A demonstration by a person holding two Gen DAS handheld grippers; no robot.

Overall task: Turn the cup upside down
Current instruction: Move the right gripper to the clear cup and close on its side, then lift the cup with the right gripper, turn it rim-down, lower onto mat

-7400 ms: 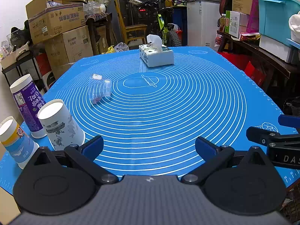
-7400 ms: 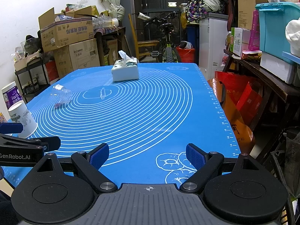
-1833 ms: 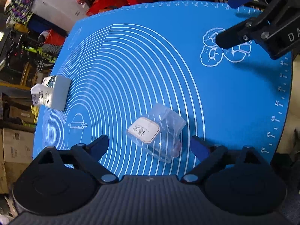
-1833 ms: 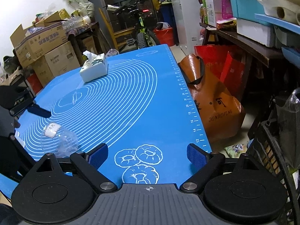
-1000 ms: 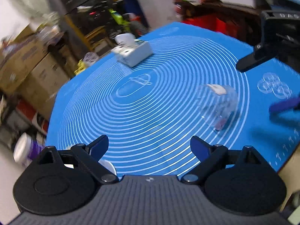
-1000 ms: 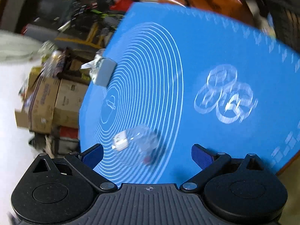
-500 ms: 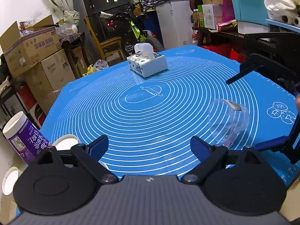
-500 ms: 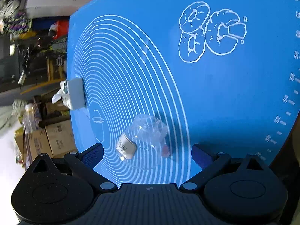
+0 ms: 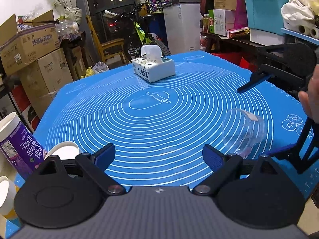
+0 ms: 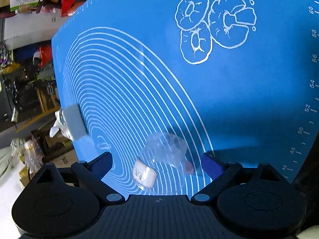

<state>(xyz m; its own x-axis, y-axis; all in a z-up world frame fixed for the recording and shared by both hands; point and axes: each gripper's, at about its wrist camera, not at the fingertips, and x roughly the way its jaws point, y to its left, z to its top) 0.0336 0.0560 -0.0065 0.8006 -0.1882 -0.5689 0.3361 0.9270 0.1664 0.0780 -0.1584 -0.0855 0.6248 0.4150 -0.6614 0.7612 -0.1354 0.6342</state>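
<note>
A clear plastic cup (image 9: 243,132) with a white label stands on the blue mat (image 9: 151,123) at the right, near the front edge. My right gripper (image 10: 157,162) is open and looks down on the cup (image 10: 163,159), which sits between its fingers, apart from both pads. From the left wrist view the right gripper's fingers (image 9: 253,80) straddle the cup from above. My left gripper (image 9: 159,156) is open and empty, low over the mat's front, left of the cup.
A white tissue box (image 9: 153,69) stands at the mat's far middle. A purple can (image 9: 15,141) and paper cups (image 9: 63,151) stand at the front left. Boxes, a bicycle and shelves ring the table. Doughnut drawings (image 10: 213,25) mark the mat's right corner.
My right gripper has come lower over the cup, which now sits deeper between its fingers. My left gripper has stayed almost still. The cup has not moved.
</note>
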